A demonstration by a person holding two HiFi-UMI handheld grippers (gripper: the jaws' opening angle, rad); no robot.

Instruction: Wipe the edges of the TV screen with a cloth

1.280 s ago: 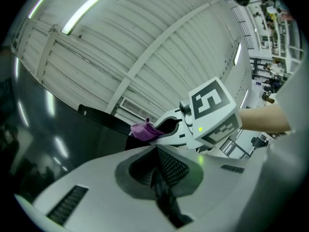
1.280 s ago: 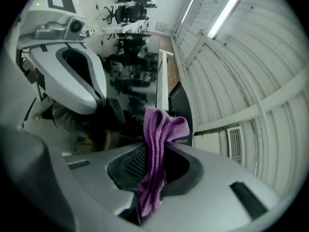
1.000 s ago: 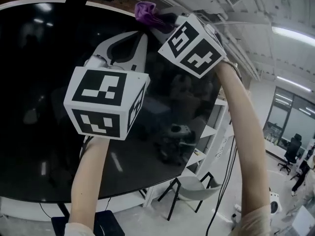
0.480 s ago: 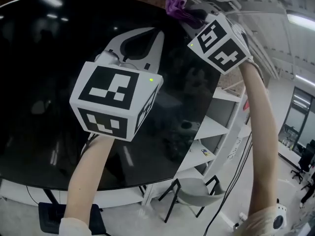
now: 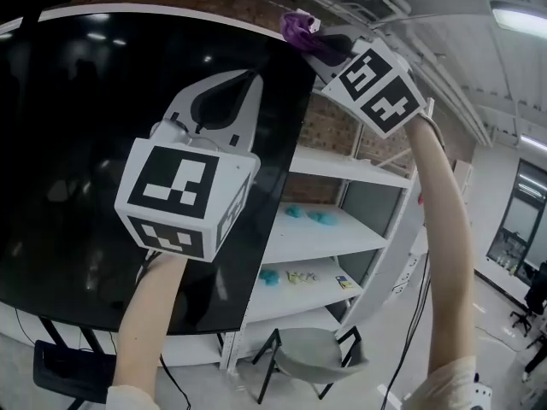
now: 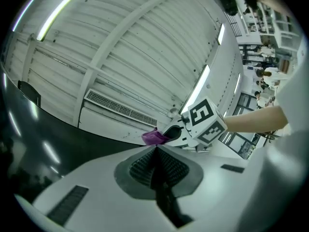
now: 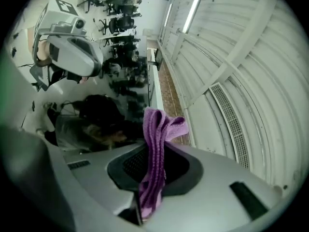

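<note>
A large black TV screen [image 5: 77, 161] fills the left of the head view, with its top edge [image 5: 171, 20] running up to the right corner. My right gripper [image 5: 314, 41] is raised to that top right corner, shut on a purple cloth [image 5: 297, 27] that touches the corner. In the right gripper view the cloth [image 7: 157, 153] hangs folded between the closed jaws. My left gripper [image 5: 248, 77] is held in front of the screen, jaws closed with nothing between them; its own view shows the cloth [image 6: 153, 137] just beyond the tips [image 6: 155, 148].
White shelves [image 5: 333, 229] with small teal items stand right of the TV. A grey chair [image 5: 312, 353] sits below them. The TV stand's legs [image 5: 60, 348] are at the bottom left. Ceiling beams and strip lights are overhead.
The right gripper with the cloth has slid rightward along the top edge to the screen's right corner. The head view has shifted, and the shelves now show beside the TV.
</note>
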